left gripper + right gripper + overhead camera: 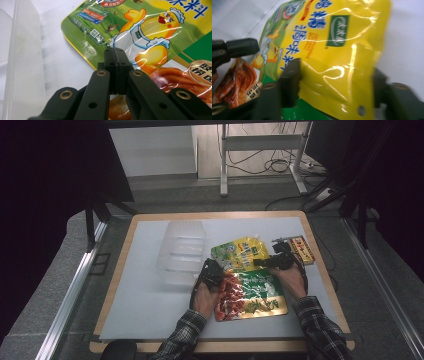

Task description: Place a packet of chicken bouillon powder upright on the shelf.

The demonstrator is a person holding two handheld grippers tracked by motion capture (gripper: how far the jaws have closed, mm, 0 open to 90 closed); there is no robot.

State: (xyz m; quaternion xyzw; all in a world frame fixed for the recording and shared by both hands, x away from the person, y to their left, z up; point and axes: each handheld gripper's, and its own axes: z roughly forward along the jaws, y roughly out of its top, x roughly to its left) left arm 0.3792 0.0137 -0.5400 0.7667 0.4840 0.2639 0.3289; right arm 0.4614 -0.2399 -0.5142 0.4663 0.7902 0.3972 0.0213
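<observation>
A yellow and green seasoning pouch [240, 251] lies at the table's middle, overlapping a larger red, green and gold food pouch [252, 296] nearer the person. My right gripper [258, 262] comes in from the right. In the right gripper view its jaws [335, 71] stand at both side edges of the yellow pouch [342, 37], which buckles between them. My left gripper [209, 265] rests at the pouches' left edge, and its shut jaws [115, 52] point at the yellow pouch's [150, 30] green corner, with nothing seen between them.
A clear plastic container [182, 251] stands just left of the pouches, close to my left gripper. A small red and yellow box [303, 249] lies at the right, behind the right hand. The pale mat [150, 320] ends at the wooden table edge.
</observation>
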